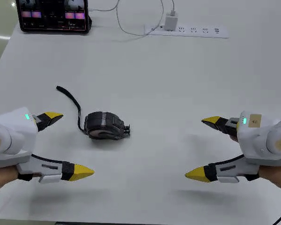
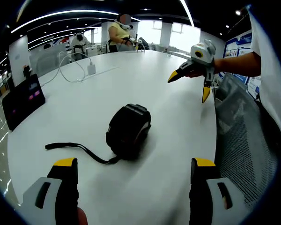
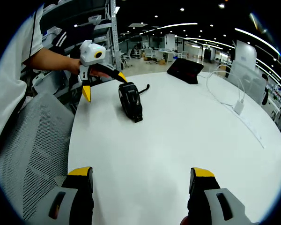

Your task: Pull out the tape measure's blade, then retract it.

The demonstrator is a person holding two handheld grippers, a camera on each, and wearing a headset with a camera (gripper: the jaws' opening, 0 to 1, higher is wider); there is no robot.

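A black and grey tape measure [image 1: 104,126] lies on the white table [image 1: 168,84], its black wrist strap [image 1: 70,101] trailing to the upper left and its blade fully in. My left gripper [image 1: 71,143] stands open just left of it, with nothing between its yellow-tipped fingers. In the left gripper view the tape measure [image 2: 129,130] sits ahead between the jaws, a short way off. My right gripper [image 1: 202,147] is open too, well to the right of the tape measure. From the right gripper view the tape measure [image 3: 131,101] is far ahead, beside the left gripper [image 3: 103,82].
A dark tablet [image 1: 54,15] stands at the table's far left edge. A white power strip [image 1: 187,30] with a plugged charger and cable lies at the far edge. A mesh chair [image 2: 246,140] is near the table's front. People stand at a far table in the room.
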